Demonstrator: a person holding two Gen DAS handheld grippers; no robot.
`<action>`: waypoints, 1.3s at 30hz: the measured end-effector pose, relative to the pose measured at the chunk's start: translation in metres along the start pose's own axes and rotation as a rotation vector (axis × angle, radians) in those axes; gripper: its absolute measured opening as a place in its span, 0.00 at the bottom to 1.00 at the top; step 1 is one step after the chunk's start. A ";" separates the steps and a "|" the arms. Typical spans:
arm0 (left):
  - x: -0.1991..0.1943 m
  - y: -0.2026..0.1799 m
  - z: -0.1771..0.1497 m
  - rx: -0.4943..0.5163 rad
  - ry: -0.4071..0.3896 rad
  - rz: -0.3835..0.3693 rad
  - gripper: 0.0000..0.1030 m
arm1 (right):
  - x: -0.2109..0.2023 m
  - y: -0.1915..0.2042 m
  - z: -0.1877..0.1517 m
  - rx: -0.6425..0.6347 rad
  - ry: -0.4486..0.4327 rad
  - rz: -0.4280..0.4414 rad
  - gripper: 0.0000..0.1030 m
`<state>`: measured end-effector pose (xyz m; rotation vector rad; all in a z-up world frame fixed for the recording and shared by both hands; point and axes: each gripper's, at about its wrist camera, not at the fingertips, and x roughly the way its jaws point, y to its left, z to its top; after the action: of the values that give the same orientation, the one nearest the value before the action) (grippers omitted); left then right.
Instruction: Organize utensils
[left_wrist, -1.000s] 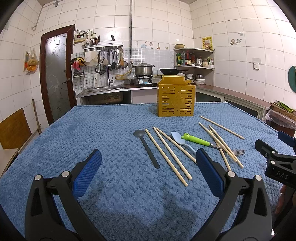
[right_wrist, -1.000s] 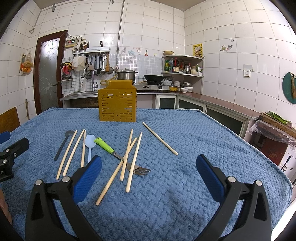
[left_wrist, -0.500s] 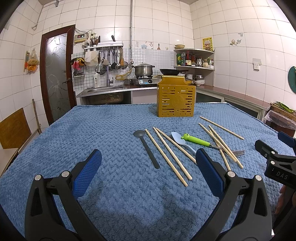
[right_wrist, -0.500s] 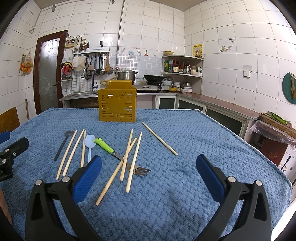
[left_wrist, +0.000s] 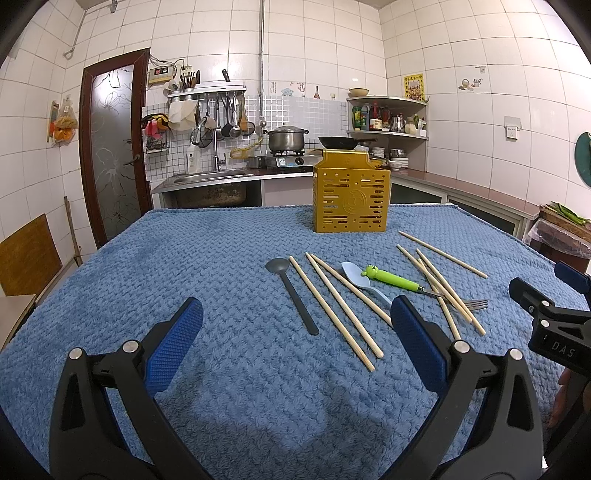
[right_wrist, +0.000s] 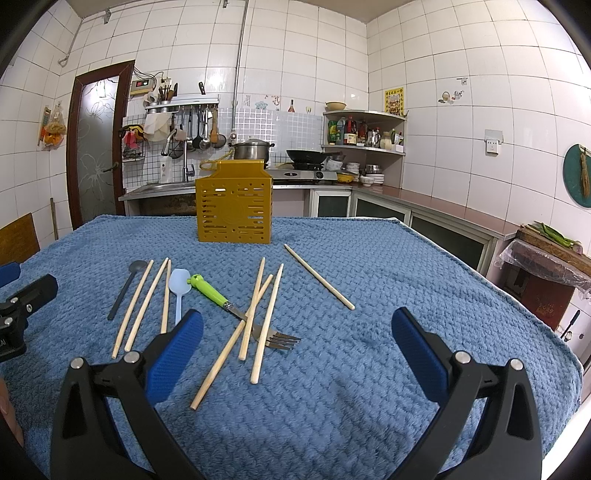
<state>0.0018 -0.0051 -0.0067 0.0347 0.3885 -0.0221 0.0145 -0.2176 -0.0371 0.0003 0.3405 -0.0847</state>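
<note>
A blue-towelled table carries a yellow utensil holder at its far middle. Nearer lie scattered chopsticks, a green-handled fork, a dark spoon and a pale blue spoon. The left gripper and right gripper hover spread wide, holding nothing.

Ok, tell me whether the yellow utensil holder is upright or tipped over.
Upright. The yellow utensil holder stands on its base on the blue cloth, with its slotted front vertical and top edge level. Its contents are hidden from both views.
</note>
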 end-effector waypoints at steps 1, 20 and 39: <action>0.000 0.000 0.000 0.000 0.000 0.000 0.95 | 0.000 0.000 0.000 0.000 0.000 0.000 0.97; 0.014 0.002 0.002 -0.014 0.060 0.012 0.95 | 0.006 -0.005 0.001 0.007 0.052 0.036 0.97; 0.040 0.022 0.031 -0.072 0.182 0.041 0.95 | 0.022 -0.005 0.049 -0.035 0.026 0.078 0.97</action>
<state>0.0513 0.0153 0.0073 -0.0270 0.5705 0.0360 0.0512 -0.2254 0.0022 -0.0197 0.3679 -0.0018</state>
